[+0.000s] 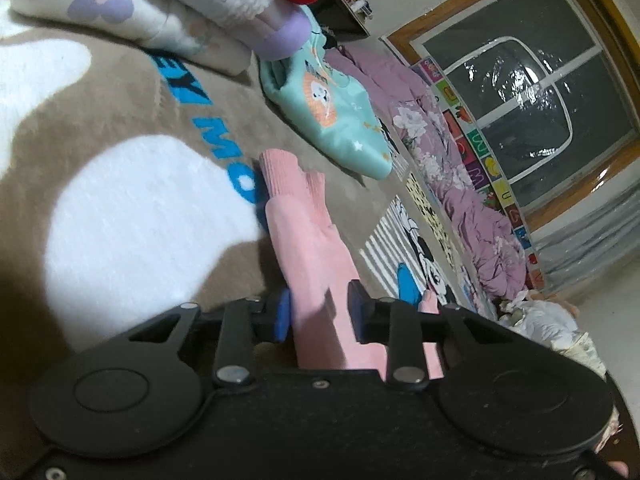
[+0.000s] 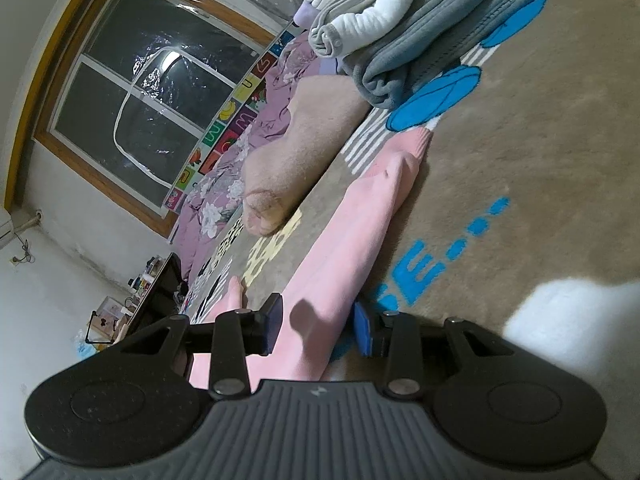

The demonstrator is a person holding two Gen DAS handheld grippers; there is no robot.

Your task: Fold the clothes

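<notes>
A long pink garment (image 1: 304,232) lies stretched across the brown plush blanket (image 1: 120,92) with white patches and blue letters. Its ribbed cuffs point away in the left wrist view. My left gripper (image 1: 320,312) has its blue pads on both sides of the near end, and the cloth fills the gap between them. In the right wrist view the same pink garment (image 2: 360,216) runs away towards a ribbed cuff. My right gripper (image 2: 318,320) is shut on a bunched fold of it, which lifts slightly off the blanket (image 2: 520,140).
A teal printed sweater (image 1: 332,120) and a stack of folded flowered bedding (image 1: 120,4) lie beyond the left gripper. A grey and white fleece pile (image 2: 420,40) and a beige bolster (image 2: 296,152) lie beyond the right. A purple quilt (image 1: 460,168) lines the window (image 1: 520,92) wall.
</notes>
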